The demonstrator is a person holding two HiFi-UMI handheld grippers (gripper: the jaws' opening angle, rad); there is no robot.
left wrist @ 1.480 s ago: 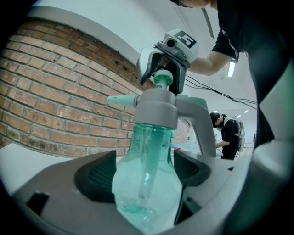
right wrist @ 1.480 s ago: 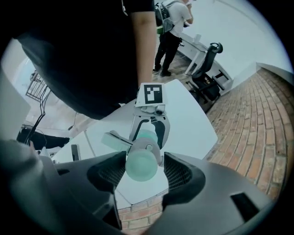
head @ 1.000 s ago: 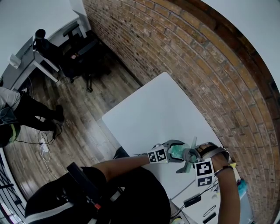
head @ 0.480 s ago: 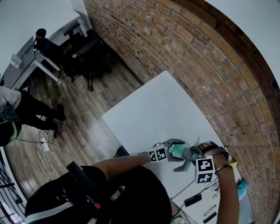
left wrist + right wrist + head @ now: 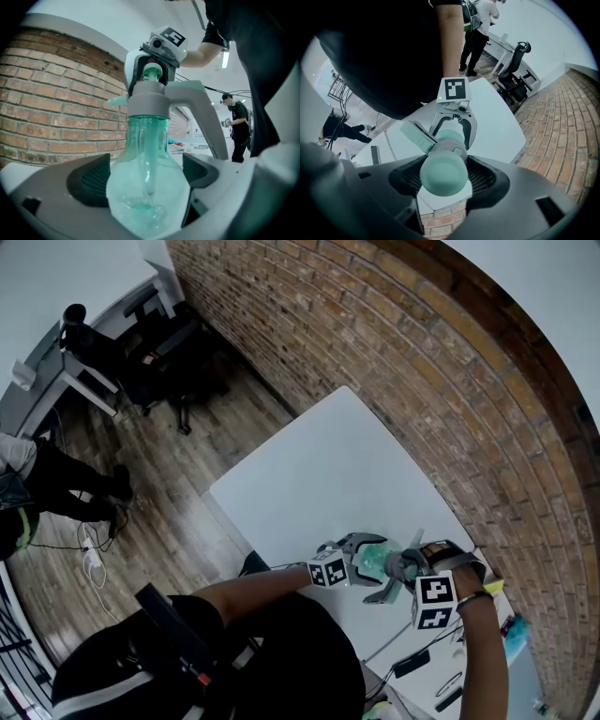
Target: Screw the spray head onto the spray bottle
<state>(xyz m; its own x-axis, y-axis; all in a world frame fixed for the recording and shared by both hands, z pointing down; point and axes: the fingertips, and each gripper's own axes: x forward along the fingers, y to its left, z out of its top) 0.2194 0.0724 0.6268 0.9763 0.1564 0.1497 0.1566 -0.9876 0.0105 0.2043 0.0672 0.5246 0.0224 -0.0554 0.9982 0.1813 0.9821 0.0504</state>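
My left gripper [image 5: 375, 563] just opening, loose around bottle [image 5: 147, 187]; right gripper [image 5: 443, 174] pinches spray head [image 5: 154, 93]. White table [image 5: 328, 465] stretches ahead, brick wall [image 5: 422, 362] along right edge. One bottle, one spray head.

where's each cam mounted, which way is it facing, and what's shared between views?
Head view: on the person's head, facing steeply down at the white table; shows both forearms, left claw, right claw.
Left gripper view: rides the left claw, looks level toward the brick wall; bottle between its jaws, which have just been opening; person's arm shows.
Right gripper view: rides the right claw, looks down at the table; jaws clamp the spray head; the person's torso shows.
Shared: each gripper view shows the other claw.
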